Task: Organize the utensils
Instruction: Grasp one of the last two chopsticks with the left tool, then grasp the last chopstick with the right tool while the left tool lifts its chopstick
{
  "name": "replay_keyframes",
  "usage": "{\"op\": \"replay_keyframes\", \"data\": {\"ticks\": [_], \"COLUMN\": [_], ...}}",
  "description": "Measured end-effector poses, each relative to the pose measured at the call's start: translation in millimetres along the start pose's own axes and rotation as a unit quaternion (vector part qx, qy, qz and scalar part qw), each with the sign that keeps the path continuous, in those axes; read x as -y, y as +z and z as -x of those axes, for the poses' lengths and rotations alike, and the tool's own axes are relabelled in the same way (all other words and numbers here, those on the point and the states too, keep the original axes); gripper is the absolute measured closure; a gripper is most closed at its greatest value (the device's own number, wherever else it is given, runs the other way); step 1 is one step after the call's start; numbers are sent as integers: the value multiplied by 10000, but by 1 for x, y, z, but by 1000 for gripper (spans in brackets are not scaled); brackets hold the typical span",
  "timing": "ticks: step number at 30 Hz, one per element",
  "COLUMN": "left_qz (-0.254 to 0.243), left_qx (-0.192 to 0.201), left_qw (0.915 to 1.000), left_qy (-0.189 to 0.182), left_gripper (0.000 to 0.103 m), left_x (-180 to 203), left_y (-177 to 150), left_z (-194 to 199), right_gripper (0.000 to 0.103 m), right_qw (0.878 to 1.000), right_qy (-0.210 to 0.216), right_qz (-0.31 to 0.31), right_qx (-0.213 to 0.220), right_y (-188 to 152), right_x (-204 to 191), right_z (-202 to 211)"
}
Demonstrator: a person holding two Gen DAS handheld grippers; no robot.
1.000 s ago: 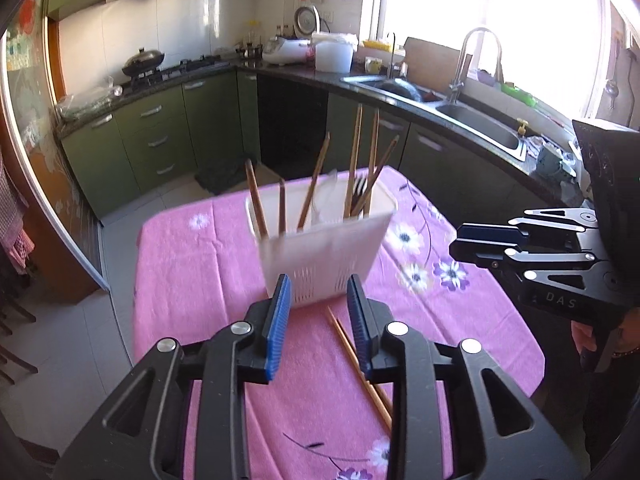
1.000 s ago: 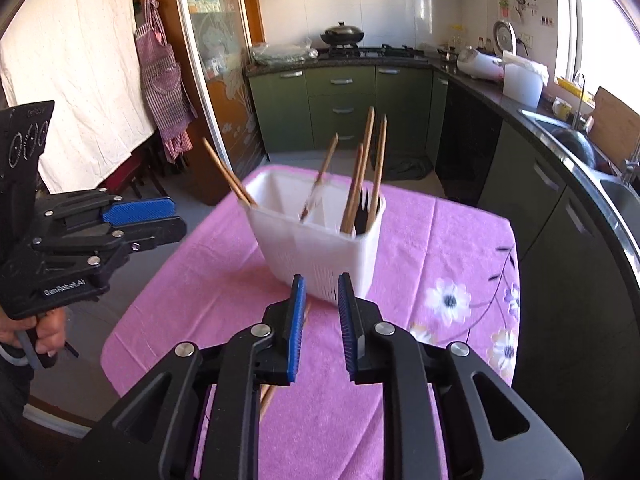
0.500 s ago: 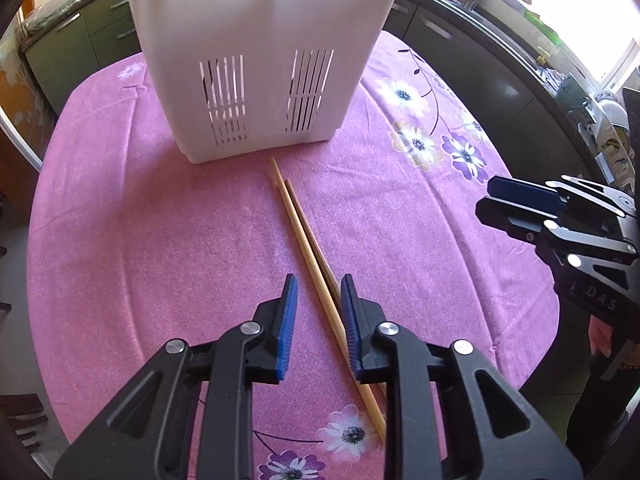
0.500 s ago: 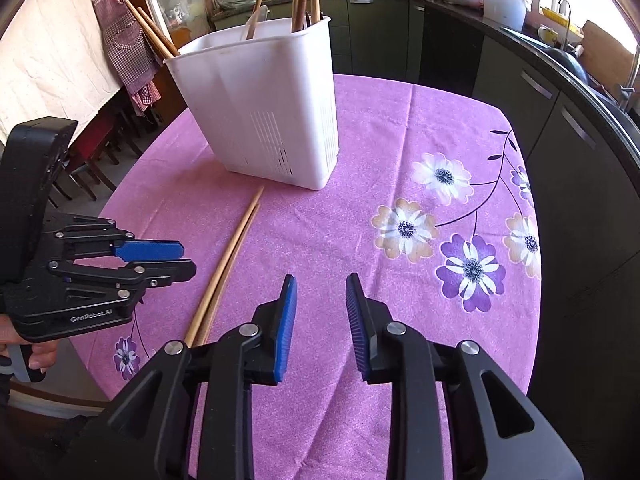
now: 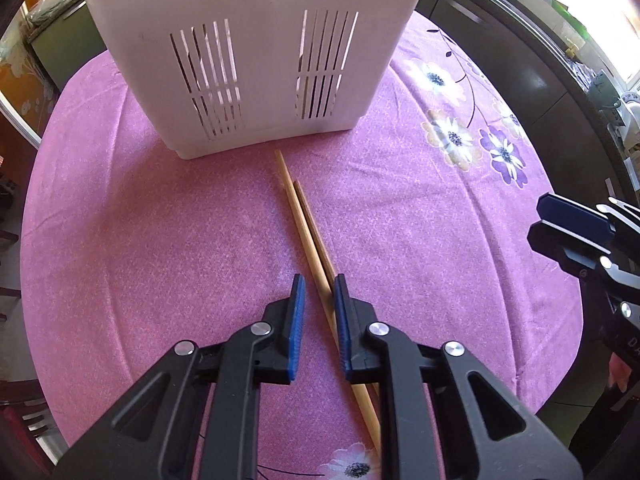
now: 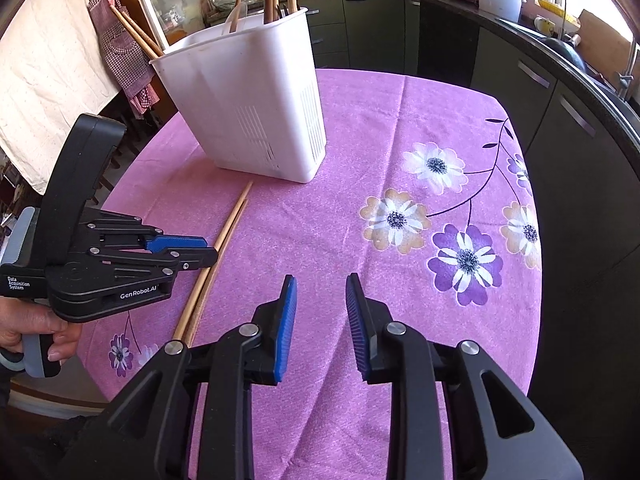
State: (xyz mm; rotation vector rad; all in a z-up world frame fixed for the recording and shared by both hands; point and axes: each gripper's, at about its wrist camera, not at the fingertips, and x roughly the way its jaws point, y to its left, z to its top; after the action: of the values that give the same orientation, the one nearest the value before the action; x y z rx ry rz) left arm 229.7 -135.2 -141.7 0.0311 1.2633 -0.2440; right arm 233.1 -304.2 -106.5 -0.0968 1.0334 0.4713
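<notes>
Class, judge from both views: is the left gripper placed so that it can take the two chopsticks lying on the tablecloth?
Probably yes. The left gripper is open with its fingers either side of the chopsticks, and nothing lies between. The white utensil holder stands beyond their tips.

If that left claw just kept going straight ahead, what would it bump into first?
Probably the chopsticks lying between the left gripper's open fingers, then the tablecloth; the white utensil holder stands farther along. Depth is uncertain.
</notes>
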Motion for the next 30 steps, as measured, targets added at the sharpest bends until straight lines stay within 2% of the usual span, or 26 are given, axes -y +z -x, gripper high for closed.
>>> {"op": "replay_keyframes", "data": {"ticks": [8,13,17,22,25,30], "left_qz": [117,117,65,-70,36,92], "left_qx": [-95,-309,-292,-295,-237,238], "left_qw": [9998,9994,9994,9992,9997,9997], "left_qy": [105,90,181,272,102,28], "left_gripper": [89,89,89,94,97,97], "left_x": [-11,-1,4,7,-3,-24], "left_y": [4,17,23,20,12,4], "left_z": [4,-9,-11,-10,-8,24], "right_gripper": [77,77,77,77,77,77], "right_qw": [10000,10000,10000,10000,9999,9998], "right_qy": [-16,-1,-24,-11,9,25], "right_qz": [-20,51,24,-26,-26,-4], "right_qx": [-43,-45,-43,-63,-103,-202], "right_y": [1,1,0,0,-1,-1], "right_x": [2,-4,-1,3,2,-2], "right_z": [-4,-2,-1,-3,-6,-11]}}
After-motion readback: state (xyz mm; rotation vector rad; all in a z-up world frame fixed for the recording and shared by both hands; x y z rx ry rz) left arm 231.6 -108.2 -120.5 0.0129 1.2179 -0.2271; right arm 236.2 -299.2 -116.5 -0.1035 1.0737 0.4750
